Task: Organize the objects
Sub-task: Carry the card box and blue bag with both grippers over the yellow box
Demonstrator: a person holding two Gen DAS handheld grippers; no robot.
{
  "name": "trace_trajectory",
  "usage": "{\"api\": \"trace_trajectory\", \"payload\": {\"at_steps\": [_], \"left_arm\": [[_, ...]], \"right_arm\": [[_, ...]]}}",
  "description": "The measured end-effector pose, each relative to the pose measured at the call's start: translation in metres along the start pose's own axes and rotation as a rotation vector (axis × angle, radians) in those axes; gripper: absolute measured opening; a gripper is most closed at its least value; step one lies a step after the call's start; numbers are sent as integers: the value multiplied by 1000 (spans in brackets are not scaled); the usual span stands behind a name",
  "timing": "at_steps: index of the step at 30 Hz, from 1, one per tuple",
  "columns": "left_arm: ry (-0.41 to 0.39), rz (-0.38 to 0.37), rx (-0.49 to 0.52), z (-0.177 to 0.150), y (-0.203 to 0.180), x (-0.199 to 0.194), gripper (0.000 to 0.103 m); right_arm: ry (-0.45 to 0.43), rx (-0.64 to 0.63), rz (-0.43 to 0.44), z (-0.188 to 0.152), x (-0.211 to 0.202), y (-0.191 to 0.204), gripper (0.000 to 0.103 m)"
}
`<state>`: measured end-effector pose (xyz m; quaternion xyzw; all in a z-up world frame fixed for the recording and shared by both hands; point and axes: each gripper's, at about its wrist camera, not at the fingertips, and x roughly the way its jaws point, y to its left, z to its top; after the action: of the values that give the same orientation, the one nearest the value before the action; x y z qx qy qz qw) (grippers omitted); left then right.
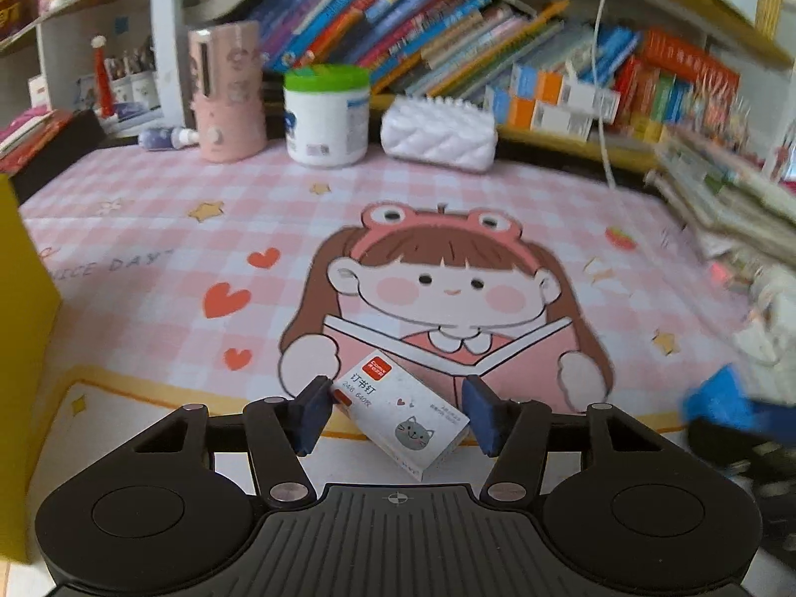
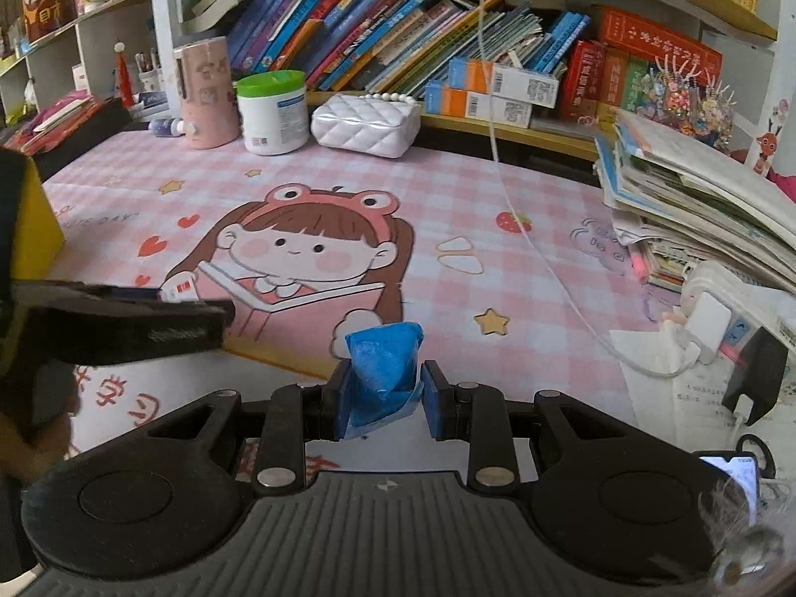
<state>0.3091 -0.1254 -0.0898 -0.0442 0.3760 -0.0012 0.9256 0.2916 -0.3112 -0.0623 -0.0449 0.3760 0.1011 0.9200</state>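
Note:
A small white staple box (image 1: 403,418) with a red label and a grey cat drawing lies askew on the pink cartoon desk mat (image 1: 199,229). My left gripper (image 1: 398,398) is shut on it, one blue pad against each side. The right wrist view shows this gripper as a dark shape at the left, with the staple box (image 2: 178,293) poking out of it. My right gripper (image 2: 383,383) is shut on a crumpled blue packet (image 2: 383,363), held just above the mat's near edge. In the left wrist view the blue packet (image 1: 721,403) is a blur at the right.
A yellow box (image 1: 20,298) stands at the left edge. A pink cup (image 2: 204,94), a green-lidded white jar (image 2: 271,109) and a white quilted bag (image 2: 365,122) line the back under the bookshelf. At the right lie stacked books (image 2: 696,184), a power strip (image 2: 716,308), a hanging white cable (image 2: 502,174) and a phone (image 2: 729,472).

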Motion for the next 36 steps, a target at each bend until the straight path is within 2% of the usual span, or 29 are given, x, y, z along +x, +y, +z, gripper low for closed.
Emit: {"api": "trace_trajectory", "payload": {"at_steps": [8, 13, 26, 36], "left_arm": [[-93, -54, -62, -8, 24, -67, 57], [-133, -53, -83, -25, 48, -107, 57], [-154, -6, -127, -77, 124, -189, 57], [-163, 37, -163, -111, 178, -235, 57]], "right_arm": [[4, -37, 43, -5, -10, 38, 27], [-4, -64, 70, -11, -24, 71, 27], [-35, -109, 131, -39, -78, 170, 27], [-48, -130, 171, -63, -108, 232, 27]]}}
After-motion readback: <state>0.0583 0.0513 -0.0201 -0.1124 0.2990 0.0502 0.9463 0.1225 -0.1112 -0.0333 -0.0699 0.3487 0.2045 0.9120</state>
